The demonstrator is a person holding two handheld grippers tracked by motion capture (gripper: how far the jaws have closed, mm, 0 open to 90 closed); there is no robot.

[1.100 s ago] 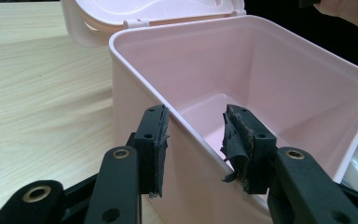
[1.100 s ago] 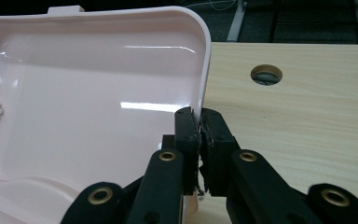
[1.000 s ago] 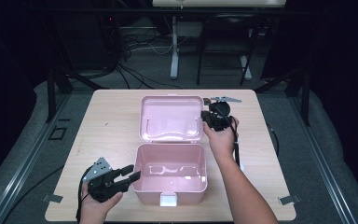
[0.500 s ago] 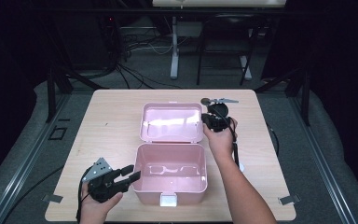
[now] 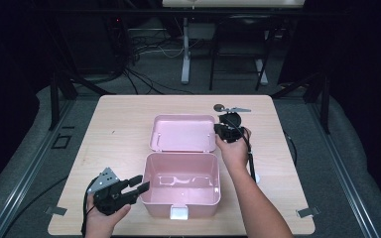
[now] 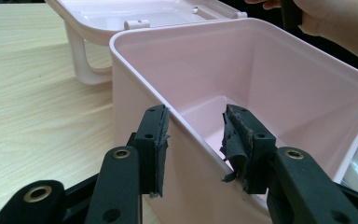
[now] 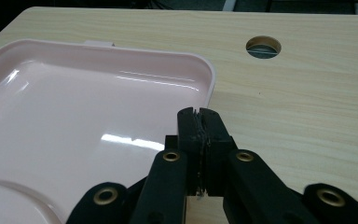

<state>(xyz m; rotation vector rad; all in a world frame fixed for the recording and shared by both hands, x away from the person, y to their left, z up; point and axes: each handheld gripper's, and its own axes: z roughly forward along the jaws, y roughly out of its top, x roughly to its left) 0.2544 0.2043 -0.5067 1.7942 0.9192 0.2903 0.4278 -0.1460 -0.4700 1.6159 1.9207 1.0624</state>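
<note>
The pink box (image 5: 181, 183) sits near the desk's (image 5: 124, 129) front edge, its hinged lid (image 5: 183, 133) open toward the far edge. Over the last second the lid has tipped down from nearly upright to lie flatter, guided by the right hand-held gripper (image 5: 226, 130), whose jaws are pressed together beside the lid's right rim. The left hand-held gripper (image 5: 138, 187) stays spread astride the box's left wall, steadying it. Opening looks nearly finished.
</note>
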